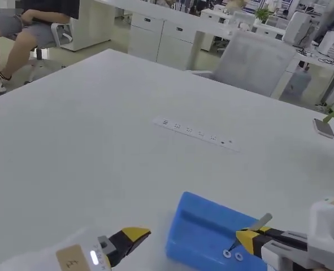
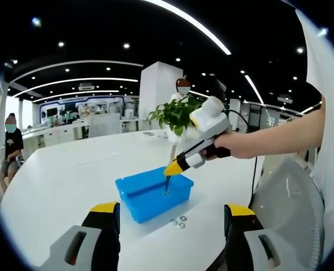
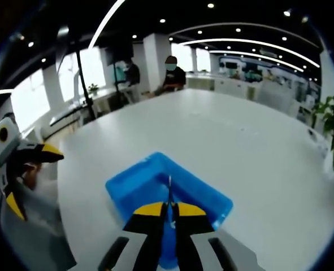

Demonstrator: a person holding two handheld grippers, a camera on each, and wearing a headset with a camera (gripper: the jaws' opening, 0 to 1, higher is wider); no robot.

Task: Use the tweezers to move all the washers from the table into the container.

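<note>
A blue container (image 1: 203, 228) stands on the white table (image 1: 99, 147) near its front edge. My right gripper (image 1: 247, 237) is shut on slim metal tweezers (image 1: 261, 222), whose tips point down into the container beside two washers (image 1: 233, 255) on its floor. In the right gripper view the tweezers (image 3: 169, 195) stick out from between the closed jaws over the container (image 3: 138, 180). My left gripper (image 2: 172, 217) is open and holds nothing, a little short of the container (image 2: 152, 192). A few washers (image 2: 179, 222) lie on the table beside the container's near wall. The left gripper (image 1: 134, 234) sits left of the container.
A flush power strip (image 1: 195, 132) lies mid-table, with a phone (image 1: 324, 127) at the far right edge. A grey office chair (image 1: 251, 62) stands behind the table, and a person (image 1: 20, 28) sits at the far left. A potted plant (image 2: 175, 113) stands beyond the container.
</note>
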